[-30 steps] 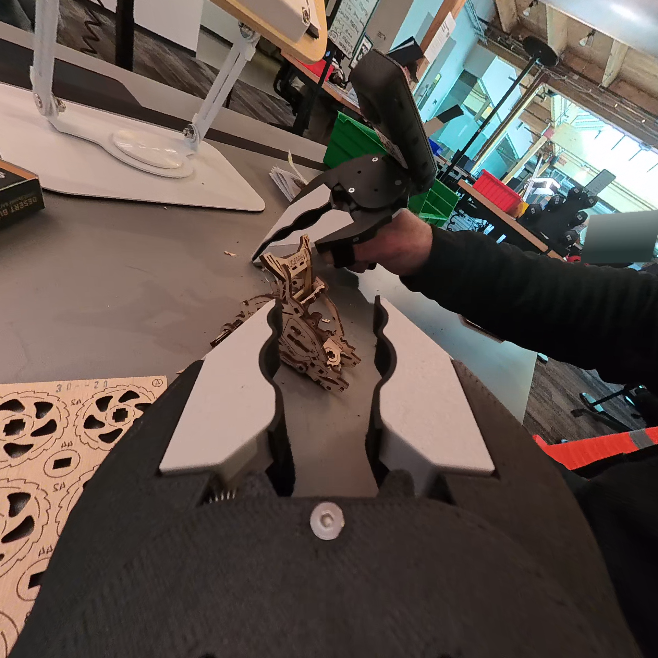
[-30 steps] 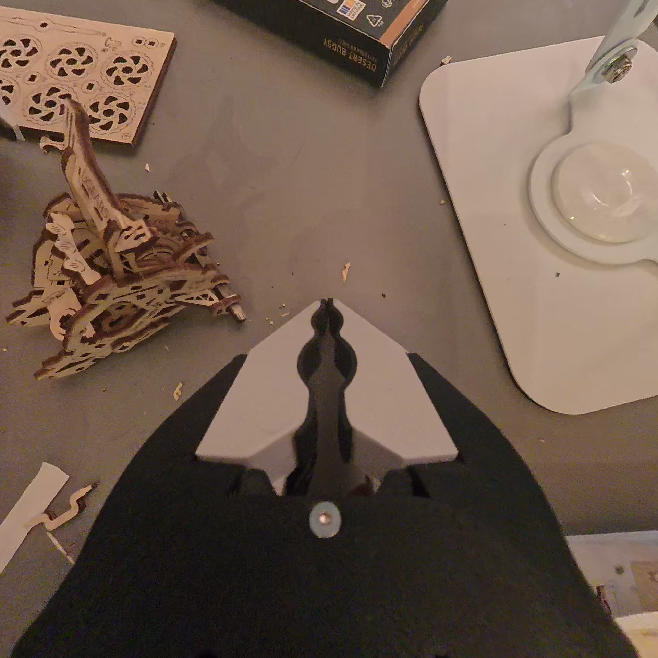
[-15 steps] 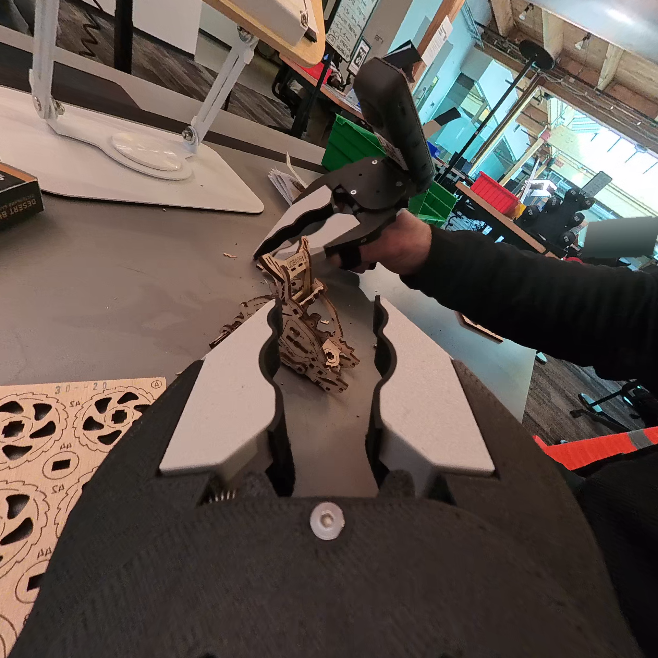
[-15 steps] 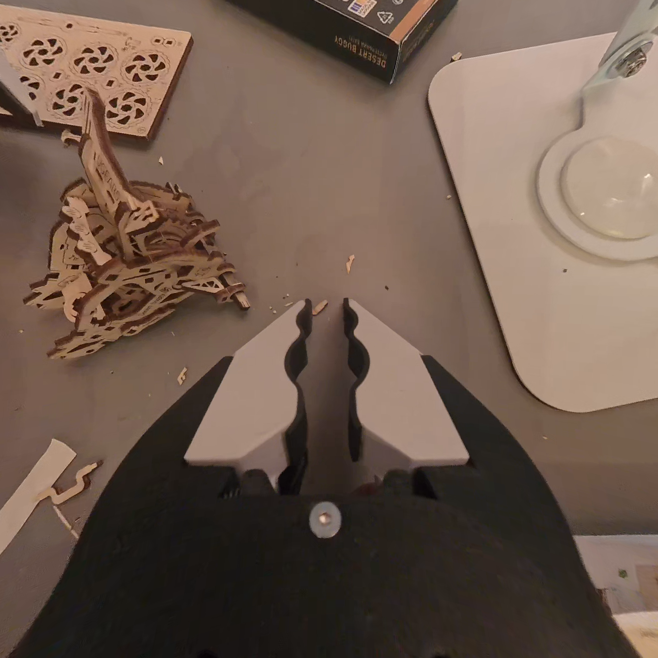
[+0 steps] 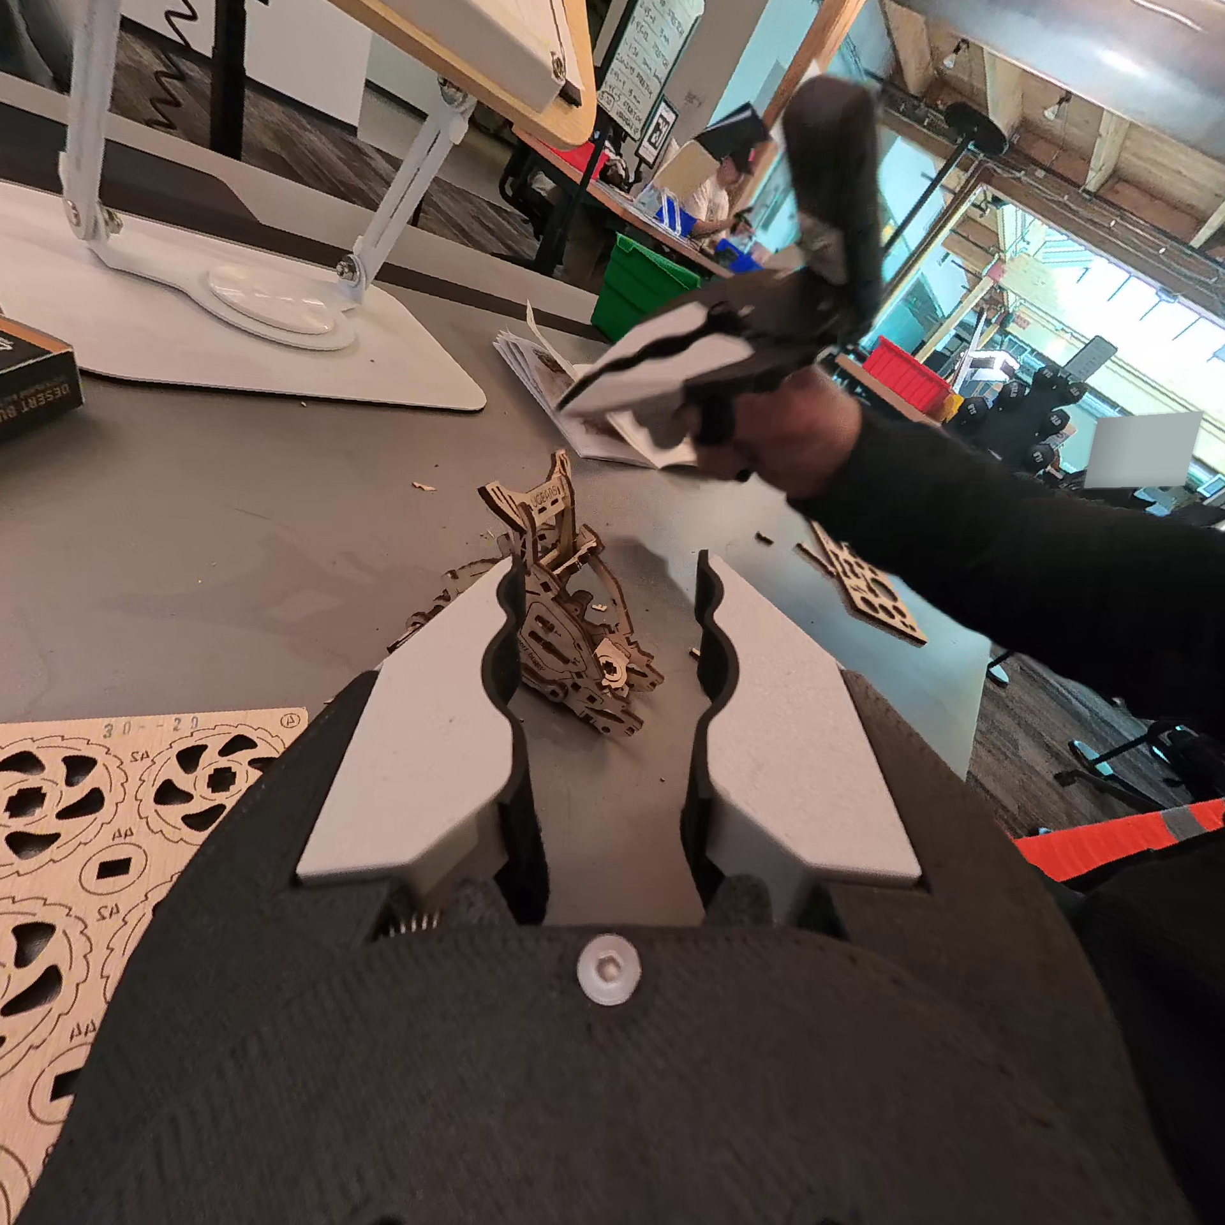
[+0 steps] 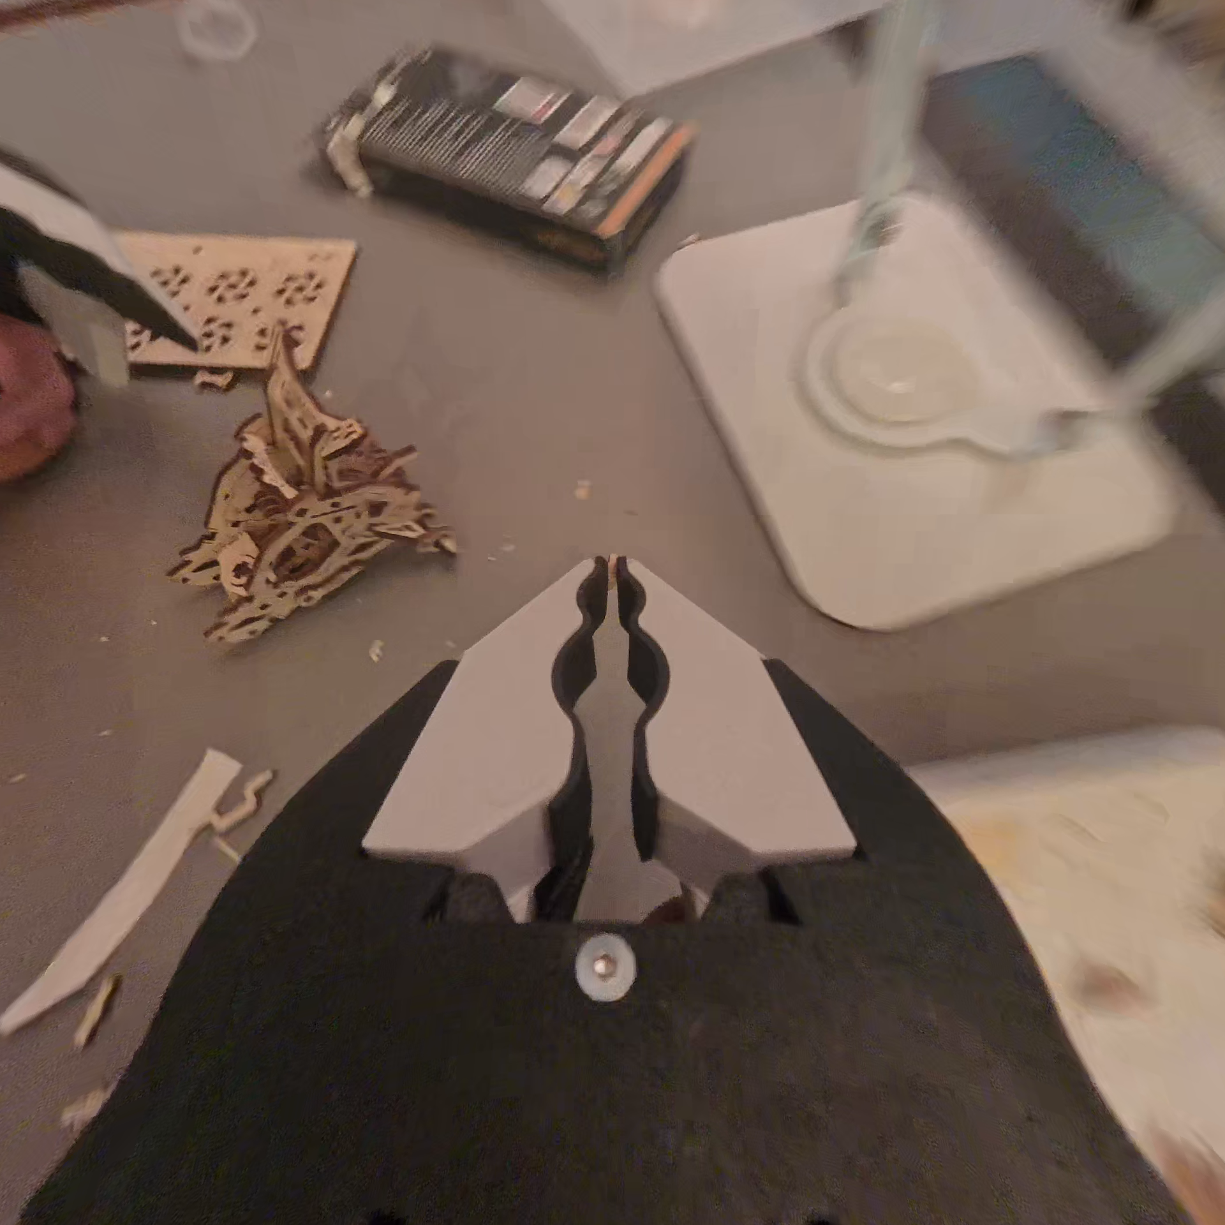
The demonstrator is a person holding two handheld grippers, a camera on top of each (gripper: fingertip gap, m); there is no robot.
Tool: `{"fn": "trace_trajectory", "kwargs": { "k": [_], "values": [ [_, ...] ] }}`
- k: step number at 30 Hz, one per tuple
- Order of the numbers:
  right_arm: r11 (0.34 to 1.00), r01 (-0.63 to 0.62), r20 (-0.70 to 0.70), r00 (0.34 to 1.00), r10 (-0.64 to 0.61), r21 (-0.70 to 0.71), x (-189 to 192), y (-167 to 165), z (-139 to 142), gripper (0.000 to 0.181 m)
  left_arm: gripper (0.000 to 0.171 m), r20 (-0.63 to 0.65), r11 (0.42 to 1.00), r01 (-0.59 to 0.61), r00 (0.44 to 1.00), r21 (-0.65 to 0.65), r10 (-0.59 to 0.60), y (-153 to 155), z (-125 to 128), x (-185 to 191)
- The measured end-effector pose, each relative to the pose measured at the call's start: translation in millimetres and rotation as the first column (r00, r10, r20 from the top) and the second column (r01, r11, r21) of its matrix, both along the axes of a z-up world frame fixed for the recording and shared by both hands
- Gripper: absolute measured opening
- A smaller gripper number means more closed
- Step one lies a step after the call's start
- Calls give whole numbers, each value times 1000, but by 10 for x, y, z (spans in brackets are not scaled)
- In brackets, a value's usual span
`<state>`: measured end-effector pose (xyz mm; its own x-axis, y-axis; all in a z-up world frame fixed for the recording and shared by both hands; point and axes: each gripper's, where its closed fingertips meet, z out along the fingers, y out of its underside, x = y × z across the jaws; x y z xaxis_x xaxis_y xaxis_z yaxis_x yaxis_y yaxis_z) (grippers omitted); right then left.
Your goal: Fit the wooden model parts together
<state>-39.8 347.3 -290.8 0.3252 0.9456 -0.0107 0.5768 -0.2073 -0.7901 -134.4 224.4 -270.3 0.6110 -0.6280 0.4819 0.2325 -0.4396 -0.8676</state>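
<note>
Left wrist view: left gripper [image 5: 606,583] gapes before the wooden model [image 5: 570,616]; right gripper [image 6: 611,563] pinches a chip [image 6: 612,575].

The part-built wooden model [image 5: 570,636] lies tipped on the grey table [image 5: 199,563], 1 slotted arm upright.

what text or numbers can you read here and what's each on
I won't quote writing; it stands on:
wooden part sheet: engraved codes, legible
black box: printed side, legible
wooden model: tiny engraving, partly legible
whiteboard: handwriting, too small
</note>
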Motion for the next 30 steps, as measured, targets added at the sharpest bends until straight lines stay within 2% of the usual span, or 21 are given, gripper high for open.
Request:
{"fn": "trace_trajectory", "kwargs": {
  "k": [2,4,5,7,8,9,10,11,14,15,16,18,19,20,21,23,26,28,30],
  "values": [
    [986,133,-8,991,-132,96,561,258,409,0,49,1,1000,0,1000,2,0,-2,5,0],
    [932,315,-30,949,-315,178,1348,582,832,0,49,-3,1000,4,1000,0,-4,-1,-1,7],
    [889,408,-35,911,-410,207,1793,733,1011,0,49,-5,1000,5,1000,-1,-5,0,-4,10],
    [757,571,24,793,-608,318,2756,1003,1228,0,49,-7,1000,5,1000,-3,-5,2,-8,12],
    [704,618,87,727,-681,350,3192,1090,1214,1,49,-8,1000,4,1000,-5,-4,4,-11,12],
    [680,658,163,669,-725,324,3549,1144,1091,4,49,-11,1000,4,1000,-7,-4,5,-15,14],
    [669,692,206,637,-743,271,3797,1189,953,24,49,-14,1000,4,1000,-9,-4,7,-21,17],
    [663,714,226,624,-748,225,3970,1223,837,28,49,-18,1000,4,1000,-10,-4,8,-25,19],
    [652,743,313,590,-744,149,4295,1253,552,21,49,-22,1000,0,1000,-10,0,11,-29,17],
    [654,740,319,590,-742,154,4333,1266,530,5,49,-24,1000,0,1000,-12,0,12,-33,17],
    [654,733,326,581,-746,189,4378,1280,539,0,49,-26,1000,0,1000,-14,0,13,-36,19],
    [657,739,325,591,-739,151,4360,1256,544,0,49,-34,1000,-1,999,-15,1,16,-44,24],
    [648,746,279,596,-753,153,4324,1269,626,0,49,-38,1000,3,999,-18,-3,15,-50,31],
    [645,742,229,606,-761,180,4266,1263,753,7,50,-39,1000,8,999,-21,-9,12,-54,37],
    [657,729,188,629,-754,194,4147,1220,874,22,50,-37,1000,7,999,-17,-8,10,-46,35],
    [728,663,125,718,-684,177,3676,1032,1057,31,49,-49,1000,-2,999,18,3,-10,-2,28],
    [860,489,113,855,-506,150,2704,623,1087,33,50,-90,999,-9,996,32,12,-43,40,39],
    [928,351,93,927,-364,127,1980,353,998,33,50,-100,999,-9,995,43,14,-73,136,26],
    [973,216,91,971,-222,75,1288,108,755,32,50,-134,1000,-23,991,21,26,-109,176,-33]
  ]
}}
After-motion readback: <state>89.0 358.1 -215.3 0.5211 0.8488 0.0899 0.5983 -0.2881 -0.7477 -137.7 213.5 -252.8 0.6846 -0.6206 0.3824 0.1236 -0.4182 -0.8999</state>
